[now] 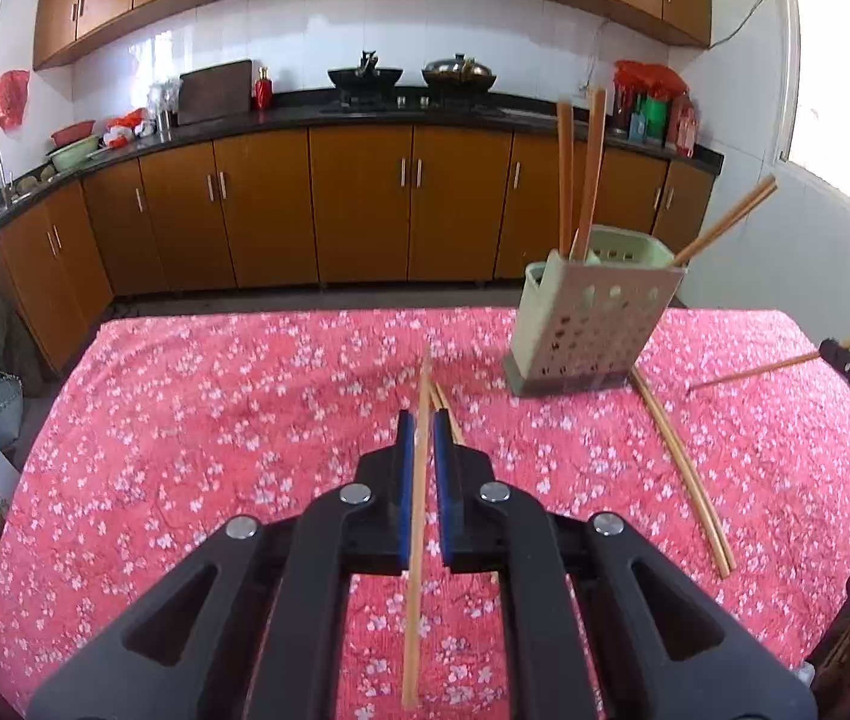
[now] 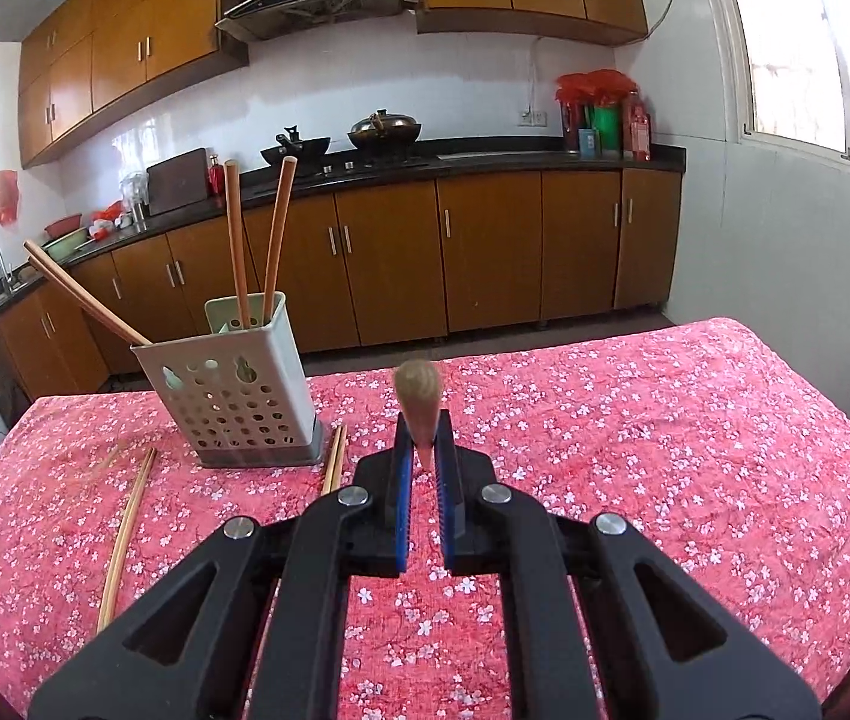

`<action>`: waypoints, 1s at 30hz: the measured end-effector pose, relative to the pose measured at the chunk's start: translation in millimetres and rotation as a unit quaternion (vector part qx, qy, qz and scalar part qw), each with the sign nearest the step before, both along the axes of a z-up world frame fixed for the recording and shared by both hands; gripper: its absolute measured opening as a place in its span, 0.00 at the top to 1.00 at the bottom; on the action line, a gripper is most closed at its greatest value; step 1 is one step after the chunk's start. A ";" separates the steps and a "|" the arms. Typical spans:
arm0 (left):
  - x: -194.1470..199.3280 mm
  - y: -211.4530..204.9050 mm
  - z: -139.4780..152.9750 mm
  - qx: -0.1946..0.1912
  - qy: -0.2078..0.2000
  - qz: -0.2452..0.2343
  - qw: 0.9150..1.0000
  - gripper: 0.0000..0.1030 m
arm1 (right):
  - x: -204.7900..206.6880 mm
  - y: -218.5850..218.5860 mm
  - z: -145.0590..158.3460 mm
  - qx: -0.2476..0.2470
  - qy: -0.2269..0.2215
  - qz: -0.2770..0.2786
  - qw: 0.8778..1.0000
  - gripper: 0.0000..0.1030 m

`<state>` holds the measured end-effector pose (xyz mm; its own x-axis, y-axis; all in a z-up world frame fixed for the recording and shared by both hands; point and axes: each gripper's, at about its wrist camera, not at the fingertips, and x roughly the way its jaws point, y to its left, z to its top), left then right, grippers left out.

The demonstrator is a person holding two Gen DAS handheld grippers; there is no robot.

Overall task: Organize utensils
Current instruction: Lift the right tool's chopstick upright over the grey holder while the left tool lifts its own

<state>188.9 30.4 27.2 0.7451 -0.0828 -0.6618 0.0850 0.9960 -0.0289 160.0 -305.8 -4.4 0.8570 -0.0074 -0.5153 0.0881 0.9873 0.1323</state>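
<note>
The left hand-held gripper [image 1: 423, 426] is pinching one chopstick [image 1: 419, 516] between its blue pads, the stick running lengthwise between them and lifted off the desk [image 1: 215, 420]. Just beyond its tips lie more chopsticks [image 1: 445, 405]. Ahead and to its right stands the holder [image 1: 589, 312], sticks upright and leaning in it, with a loose pair [image 1: 682, 474] beside its base. The right hand-held gripper [image 2: 423, 435] is pinching a chopstick [image 2: 419, 387] end-on; the holder [image 2: 233, 384] stands ahead to its left.
</note>
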 end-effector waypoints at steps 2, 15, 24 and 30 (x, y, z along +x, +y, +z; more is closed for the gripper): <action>0.0 0.6 -4.4 -0.003 0.005 0.003 1.000 0.98 | 0.0 0.2 0.1 -0.001 0.000 0.001 1.000 0.92; -15.7 1.8 -86.7 -0.009 0.093 0.004 0.996 0.85 | -0.8 2.0 -2.2 -0.002 0.002 0.003 1.000 0.92; 4.8 -10.6 -117.1 0.019 0.115 0.007 0.993 0.92 | -1.1 1.1 -2.7 0.000 0.002 0.001 1.000 0.92; 35.9 -3.9 -121.1 0.014 0.107 0.013 0.994 0.91 | -1.3 0.7 -3.1 0.003 0.001 -0.001 1.000 0.92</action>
<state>224.8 26.5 -93.9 0.5880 -0.0445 -0.8077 0.0537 0.9984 -0.0159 158.7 -305.2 -7.5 0.8555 -0.0058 -0.5178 0.0901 0.9864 0.1377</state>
